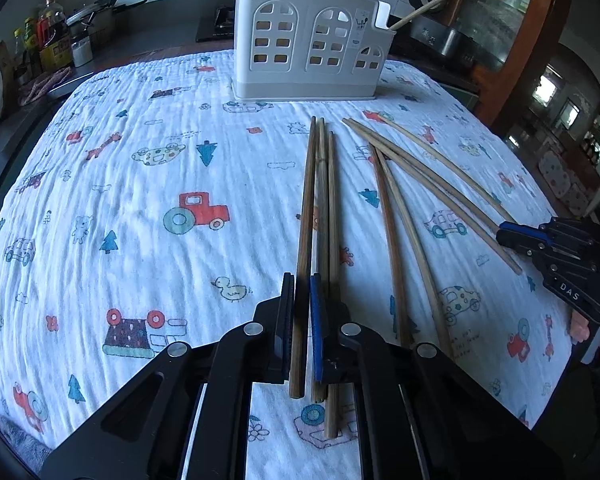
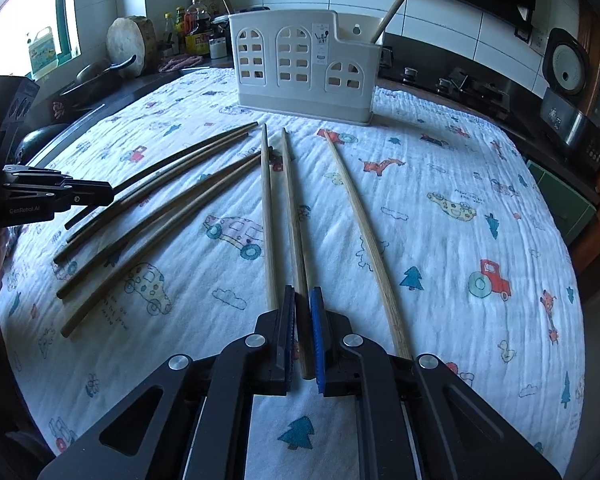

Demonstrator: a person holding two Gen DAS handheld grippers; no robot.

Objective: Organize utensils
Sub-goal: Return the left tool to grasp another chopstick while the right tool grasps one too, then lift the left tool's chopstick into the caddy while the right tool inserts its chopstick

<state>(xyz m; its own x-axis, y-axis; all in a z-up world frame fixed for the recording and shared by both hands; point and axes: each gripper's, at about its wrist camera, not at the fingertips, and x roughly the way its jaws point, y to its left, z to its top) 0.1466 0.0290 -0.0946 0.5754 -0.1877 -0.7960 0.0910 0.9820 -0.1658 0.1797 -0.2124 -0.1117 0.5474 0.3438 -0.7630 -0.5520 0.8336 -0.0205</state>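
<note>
Several wooden chopsticks lie on a printed white cloth (image 1: pixel 140 208) in front of a white utensil holder (image 1: pixel 304 40) (image 2: pixel 300 64), which has a chopstick (image 1: pixel 428 6) (image 2: pixel 398 2) standing in its right end. My left gripper (image 1: pixel 302 280) is shut on the leftmost chopstick (image 1: pixel 306 200) of a group of three; its two neighbours (image 1: pixel 332 208) lie just right of the blue pad. My right gripper (image 2: pixel 302 292) (image 1: pixel 502 234) is shut on a light chopstick (image 2: pixel 292 200), with another (image 2: pixel 268 208) close on its left. In the right wrist view the left gripper (image 2: pixel 108 194) sits over the darker chopsticks (image 2: pixel 160 200).
One long pale chopstick (image 2: pixel 364 224) lies alone right of my right gripper. A counter behind the table carries bottles (image 1: pixel 52 36), a pan (image 1: pixel 100 4), a round wooden board (image 2: pixel 132 42), a stove (image 2: pixel 460 84) and a rice cooker (image 2: pixel 566 66). The cloth (image 2: pixel 460 200) falls off at the table edges.
</note>
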